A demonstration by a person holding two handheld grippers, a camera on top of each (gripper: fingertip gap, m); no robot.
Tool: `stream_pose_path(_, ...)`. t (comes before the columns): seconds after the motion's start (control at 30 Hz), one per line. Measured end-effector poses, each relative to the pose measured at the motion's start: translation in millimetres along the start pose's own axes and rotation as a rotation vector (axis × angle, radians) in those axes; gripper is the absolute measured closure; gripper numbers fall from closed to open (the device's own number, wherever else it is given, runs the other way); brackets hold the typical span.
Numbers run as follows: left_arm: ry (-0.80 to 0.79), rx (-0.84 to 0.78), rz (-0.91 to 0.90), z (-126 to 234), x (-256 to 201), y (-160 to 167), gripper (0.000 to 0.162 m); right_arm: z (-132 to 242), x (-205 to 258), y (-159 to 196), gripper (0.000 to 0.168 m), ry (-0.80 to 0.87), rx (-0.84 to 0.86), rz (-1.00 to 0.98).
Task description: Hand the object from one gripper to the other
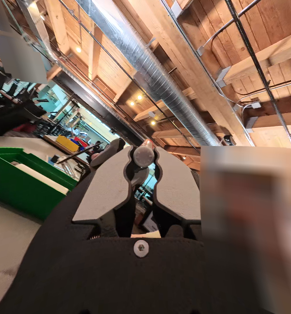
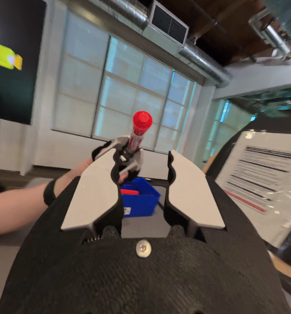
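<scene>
Tabletop (image 2: pixel 146 226), grey: one blue bin (image 2: pixel 141 202) standing on it.
Tabletop (image 1: pixel 8 246), pale: one green bin (image 1: pixel 22 192) standing on it.

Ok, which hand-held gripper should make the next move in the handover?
Probably the right hand-held gripper: it is open and empty, facing the red marker. The left hand-held gripper is shut on the marker, presenting its capped end upward, so it should just hold.

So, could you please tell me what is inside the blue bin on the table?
The blue bin holds a red marker-like item and a dark cable. The right hand-held gripper finger covers its left part, so anything else there is hidden.
</scene>
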State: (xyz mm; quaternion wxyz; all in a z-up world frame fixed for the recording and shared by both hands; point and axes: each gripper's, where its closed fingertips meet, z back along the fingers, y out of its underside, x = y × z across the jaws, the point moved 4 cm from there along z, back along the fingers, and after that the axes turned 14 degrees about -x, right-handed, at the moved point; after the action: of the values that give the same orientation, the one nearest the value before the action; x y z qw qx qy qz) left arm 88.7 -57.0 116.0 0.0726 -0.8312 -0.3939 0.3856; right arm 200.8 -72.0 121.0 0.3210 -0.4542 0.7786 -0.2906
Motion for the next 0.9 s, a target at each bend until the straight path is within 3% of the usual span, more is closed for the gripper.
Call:
stream_pose_path(0.23,0.088,-0.001,0.240,-13.5,11.6,43.1,0.142,-4.3,21.1,-4.2,0.149,-0.019,-0.070,0.054)
stream_pose_path(0.33,0.078,0.052,0.300,-17.2,14.4,54.9,0.138,-3.7,17.7,-18.0,0.149,-0.022,-0.038,0.018)
stream_pose_path(0.4,0.015,0.104,0.203,-17.1,20.2,58.0,0.136,2.0,0.5,-43.2,0.149,0.048,0.001,0.018)
stream_pose_path(0.5,-0.054,0.086,0.054,-14.1,18.0,42.5,0.132,47.7,-53.4,-77.9,0.150,0.310,0.388,0.148)
stream_pose_path(0.57,-0.100,0.141,-0.075,-12.0,11.8,34.3,0.129,112.7,-94.2,-90.9,0.149,0.607,0.708,0.225)
stream_pose_path(0.63,-0.197,0.215,-0.263,-8.4,9.5,27.4,0.129,181.7,-122.6,-91.2,0.149,0.886,0.920,0.112)
stream_pose_path(0.73,-0.389,0.326,-0.601,1.7,10.5,14.1,0.130,257.4,-137.3,-51.9,0.149,1.069,1.123,-0.309)
stream_pose_path(0.77,-0.430,0.347,-0.688,4.6,8.1,9.7,0.129,280.4,-139.9,-36.1,0.149,1.100,1.235,-0.356)
stream_pose_path(0.83,-0.479,0.363,-0.784,8.2,-0.1,2.6,0.129,319.3,-137.2,-5.1,0.148,1.138,1.463,-0.443)
stream_pose_path(0.9,-0.502,0.377,-0.796,11.1,-8.7,-0.8,0.129,338.9,-129.5,23.8,0.149,1.134,1.563,-0.599)
